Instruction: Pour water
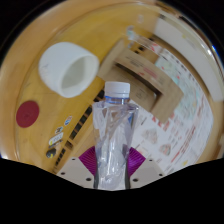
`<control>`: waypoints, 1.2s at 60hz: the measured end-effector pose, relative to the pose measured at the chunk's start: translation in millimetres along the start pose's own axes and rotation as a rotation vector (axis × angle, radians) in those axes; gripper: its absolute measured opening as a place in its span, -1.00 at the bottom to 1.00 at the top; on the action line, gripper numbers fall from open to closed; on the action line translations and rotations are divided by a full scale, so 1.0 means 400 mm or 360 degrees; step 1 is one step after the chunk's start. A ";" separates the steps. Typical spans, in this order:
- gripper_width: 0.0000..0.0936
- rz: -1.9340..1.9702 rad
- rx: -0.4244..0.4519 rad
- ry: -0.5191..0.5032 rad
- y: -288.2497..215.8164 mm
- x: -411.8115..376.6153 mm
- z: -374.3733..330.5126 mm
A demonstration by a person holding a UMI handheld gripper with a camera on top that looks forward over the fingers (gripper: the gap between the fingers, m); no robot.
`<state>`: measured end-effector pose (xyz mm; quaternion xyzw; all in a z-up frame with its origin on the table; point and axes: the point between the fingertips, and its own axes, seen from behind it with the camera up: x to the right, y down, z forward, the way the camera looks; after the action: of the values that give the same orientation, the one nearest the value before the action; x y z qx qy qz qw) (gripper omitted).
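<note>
The gripper (112, 165) pinches a clear plastic bottle (114, 135) between its two fingers, the purple pads (88, 158) pressed against the bottle's lower sides with no gap showing at either side. The bottle stands close to upright in that hold, its long axis running straight away from the fingers, and its white cap (117, 89) is on and points up and away from the gripper. The lower body looks crumpled where it is squeezed; how much water is inside cannot be told.

Beyond the bottle and off to its left, a white cup (68, 70) rests on the round wooden tabletop (35, 45). Its open mouth faces partly toward the camera and its inside looks plain white. Cup and bottle are apart, with a stretch of bare wood between the cap and the cup's rim.

That left half of the tabletop is the open side: bare wood runs around the cup out to the curved far edge. Nearer the gripper on that side, a dark red round sticker (27, 113) lies flat on the wood, well clear of the cup.

The right half is crowded. A brown cardboard box (145, 80) lies just behind the bottle's cap, and printed sheets of paper (175, 90) spread from it toward the right edge of the tabletop. A printed strip (70, 130) runs along the wood just left of the bottle's base
</note>
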<state>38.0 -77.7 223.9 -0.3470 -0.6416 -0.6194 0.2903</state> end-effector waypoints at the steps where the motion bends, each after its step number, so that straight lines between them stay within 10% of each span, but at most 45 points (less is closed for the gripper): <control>1: -0.27 0.0059 -0.0008 0.0004 0.011 0.009 -0.003; 18: -0.26 0.1763 0.0008 0.0065 0.223 0.189 -0.060; 32: -0.26 0.3039 0.0248 -0.0198 0.194 0.133 -0.064; 63: -0.25 0.3356 0.0140 -0.0777 -0.122 -0.366 -0.049; 72: -0.12 0.3320 0.0212 -0.0614 -0.115 -0.349 -0.059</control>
<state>82.1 -112.9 86.4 -0.8013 -0.0947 0.0378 0.5895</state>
